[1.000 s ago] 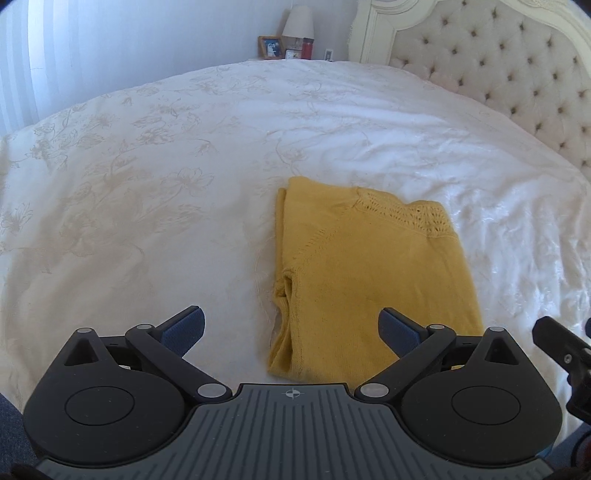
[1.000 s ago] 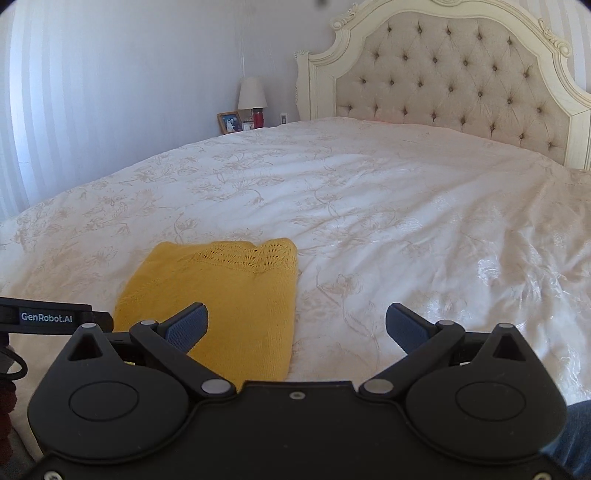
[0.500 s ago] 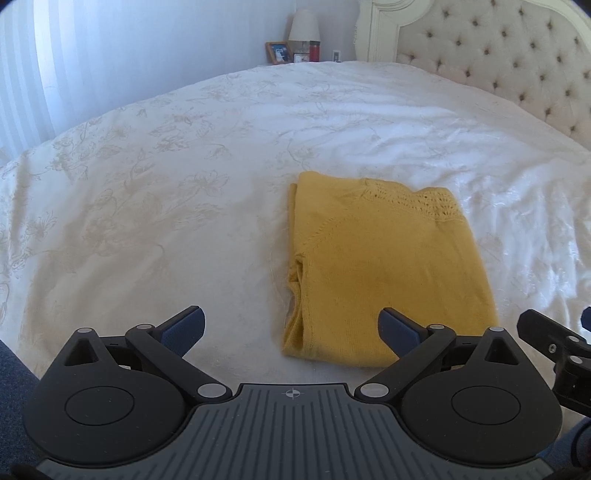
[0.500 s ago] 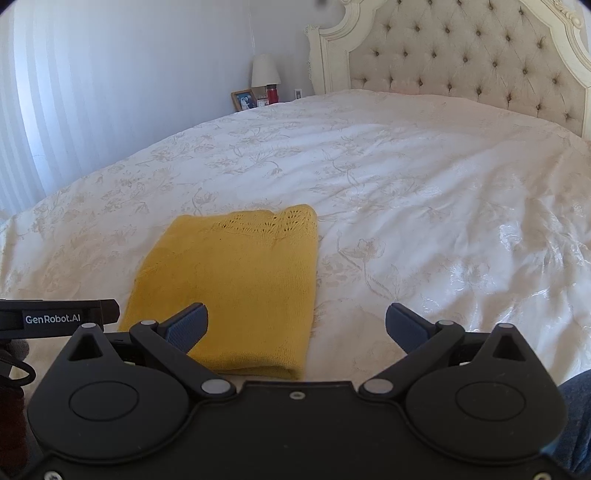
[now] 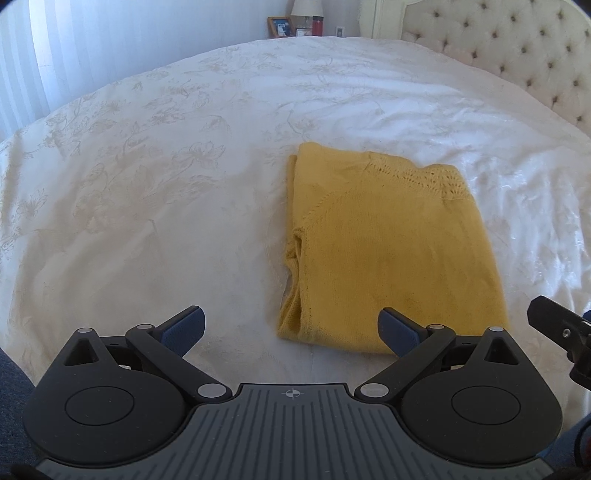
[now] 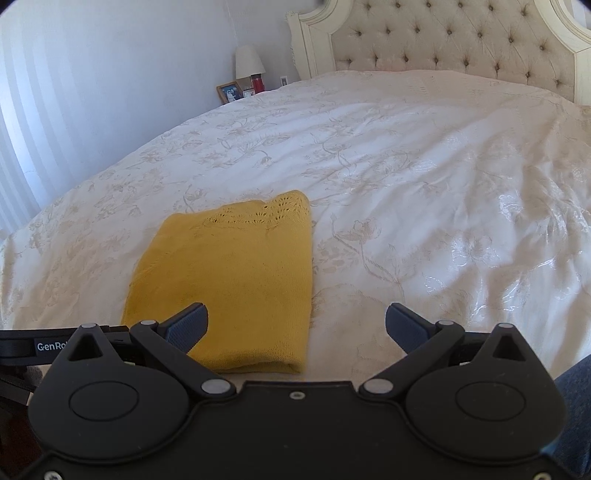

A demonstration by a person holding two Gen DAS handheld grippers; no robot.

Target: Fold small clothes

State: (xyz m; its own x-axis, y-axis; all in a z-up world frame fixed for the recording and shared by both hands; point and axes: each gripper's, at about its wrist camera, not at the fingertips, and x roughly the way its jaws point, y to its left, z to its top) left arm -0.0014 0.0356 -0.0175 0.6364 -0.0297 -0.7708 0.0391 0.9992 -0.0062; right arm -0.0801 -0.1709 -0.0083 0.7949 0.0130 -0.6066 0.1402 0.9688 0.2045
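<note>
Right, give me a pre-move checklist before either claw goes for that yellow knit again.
1. Left claw open and empty: ok.
2. Right claw open and empty: ok.
3. Yellow knit folded into a compact rectangle: ok.
4. Knit lying flat on the bedspread, nothing on top of it: ok.
5. Left side edges aligned: not ok, layers gape slightly near the front corner.
6. Underside layers smooth: cannot tell, hidden.

Lamp [image 5: 306,6] cropped; framed photo [image 6: 229,92] too small.
</note>
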